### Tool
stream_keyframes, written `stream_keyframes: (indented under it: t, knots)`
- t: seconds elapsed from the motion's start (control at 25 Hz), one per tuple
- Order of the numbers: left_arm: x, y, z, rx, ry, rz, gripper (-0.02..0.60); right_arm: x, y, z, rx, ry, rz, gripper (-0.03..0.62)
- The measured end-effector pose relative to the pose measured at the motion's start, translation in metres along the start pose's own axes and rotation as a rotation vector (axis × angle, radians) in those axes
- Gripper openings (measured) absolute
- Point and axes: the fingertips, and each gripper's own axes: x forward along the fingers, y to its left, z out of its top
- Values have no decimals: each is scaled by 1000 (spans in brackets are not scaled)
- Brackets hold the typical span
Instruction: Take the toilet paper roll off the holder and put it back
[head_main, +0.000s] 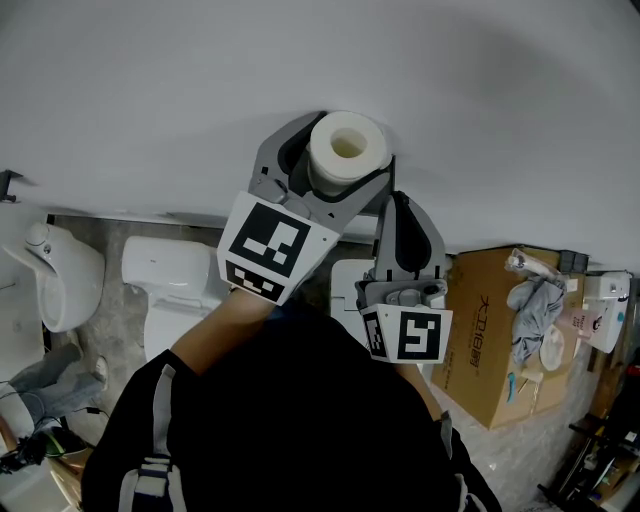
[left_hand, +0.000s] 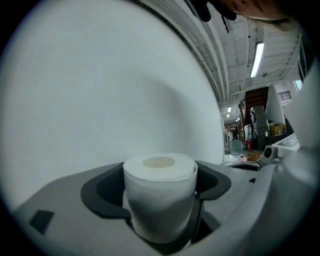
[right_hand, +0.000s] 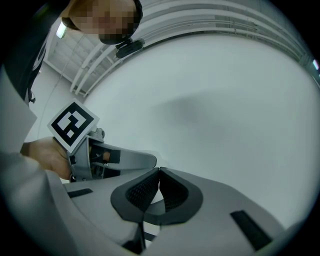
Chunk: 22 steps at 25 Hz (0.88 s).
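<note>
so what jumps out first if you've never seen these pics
A white toilet paper roll stands upright, core hole up, clamped in the left gripper at the top middle of the head view, against a bare white wall. Just below and to its right, the right gripper is shut and empty.

Warehouse-like hall: toilet (head_main: 172, 290), cardboard box (head_main: 488, 345), ceiling strip light (left_hand: 258, 57)

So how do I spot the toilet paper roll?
Find the big white wall at the top of the head view. Against it, the left gripper holds the toilet paper roll: the only round white thing with a hole in the middle.
</note>
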Motion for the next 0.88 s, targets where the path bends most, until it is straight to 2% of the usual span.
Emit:
stream_keyframes:
  t: [0.48, 0.88]
  knots:
    - [-12, 1, 21, 35, -91, 41, 396, -1, 3, 8, -10, -14, 15, 23]
    - [-41, 15, 34, -3, -118, 106, 396, 3, 21, 16, -16, -26, 40, 23]
